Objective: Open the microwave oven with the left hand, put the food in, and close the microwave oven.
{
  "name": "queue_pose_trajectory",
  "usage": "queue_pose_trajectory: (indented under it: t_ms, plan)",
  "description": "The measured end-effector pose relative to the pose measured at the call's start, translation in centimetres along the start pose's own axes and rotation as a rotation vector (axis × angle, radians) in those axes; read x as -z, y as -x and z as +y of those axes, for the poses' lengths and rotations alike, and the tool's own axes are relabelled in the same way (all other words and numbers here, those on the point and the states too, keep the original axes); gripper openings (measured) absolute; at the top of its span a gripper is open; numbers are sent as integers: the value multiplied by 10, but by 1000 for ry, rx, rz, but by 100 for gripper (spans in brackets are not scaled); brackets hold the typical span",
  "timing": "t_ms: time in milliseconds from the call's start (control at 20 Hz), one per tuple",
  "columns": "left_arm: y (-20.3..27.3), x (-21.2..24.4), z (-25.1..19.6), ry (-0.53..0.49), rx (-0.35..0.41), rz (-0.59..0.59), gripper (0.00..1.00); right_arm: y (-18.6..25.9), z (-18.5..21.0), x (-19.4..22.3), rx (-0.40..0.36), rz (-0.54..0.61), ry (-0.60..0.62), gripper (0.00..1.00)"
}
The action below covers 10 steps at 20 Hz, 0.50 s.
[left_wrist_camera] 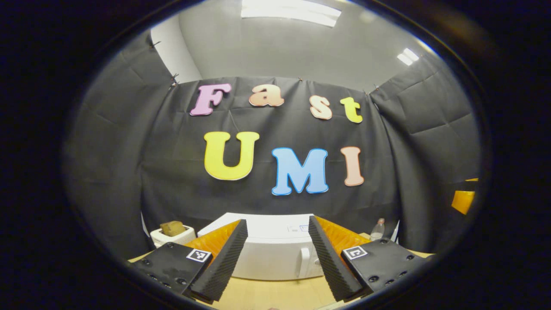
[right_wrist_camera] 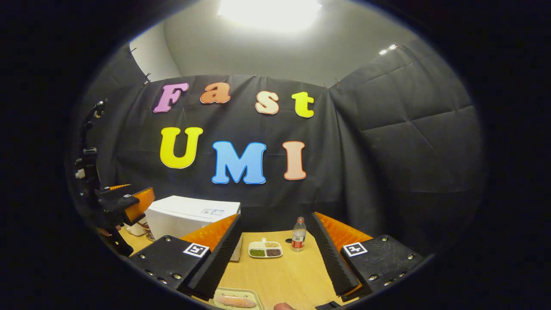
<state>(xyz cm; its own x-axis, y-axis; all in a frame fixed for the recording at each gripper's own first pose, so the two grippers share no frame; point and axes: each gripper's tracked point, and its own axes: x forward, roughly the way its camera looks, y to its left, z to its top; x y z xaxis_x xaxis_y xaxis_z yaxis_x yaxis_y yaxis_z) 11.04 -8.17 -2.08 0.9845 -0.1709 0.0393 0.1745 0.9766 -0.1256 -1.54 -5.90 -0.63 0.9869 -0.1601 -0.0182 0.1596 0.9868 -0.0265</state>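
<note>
Looking along your left hand-held gripper (left_wrist_camera: 277,262) in the left gripper view, you see its two ribbed black fingers spread wide with nothing between them. Straight ahead, the white box-shaped microwave oven (left_wrist_camera: 269,254) stands on the pale wooden counter (left_wrist_camera: 275,295) toward its far edge, door shut, its vertical white handle (left_wrist_camera: 304,261) showing just inside your right-hand finger. Left of the oven sits a white toaster (left_wrist_camera: 172,236) with a brown slice poking from its top. A clear plastic bottle (left_wrist_camera: 377,229) stands beyond the oven's right side.

In the right gripper view, your right hand-held gripper (right_wrist_camera: 275,260) is also spread wide and empty. Between its fingers, farther along the counter (right_wrist_camera: 292,275), lie a small white divided dish of green, tan and dark grains (right_wrist_camera: 265,249) and, just beside it, the bottle (right_wrist_camera: 298,234). The microwave oven (right_wrist_camera: 191,217) stands toward the counter's left side. At the near edge, a pale rectangular tray (right_wrist_camera: 239,295) holds an orange-pink piece of food (right_wrist_camera: 236,301). Your left hand-held gripper (right_wrist_camera: 129,202) hovers near the oven's left.
</note>
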Motion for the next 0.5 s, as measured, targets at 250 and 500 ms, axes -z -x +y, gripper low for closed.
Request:
queue_pose_trajectory:
  t_ms: [250,500]
  plan:
    - [-56,51,-28,-5,67,54,97,8,-26,5,74,24,18,97]
    - [-96,108,-58,-23,125,149,95,19,-48,4,144,31,34,97]
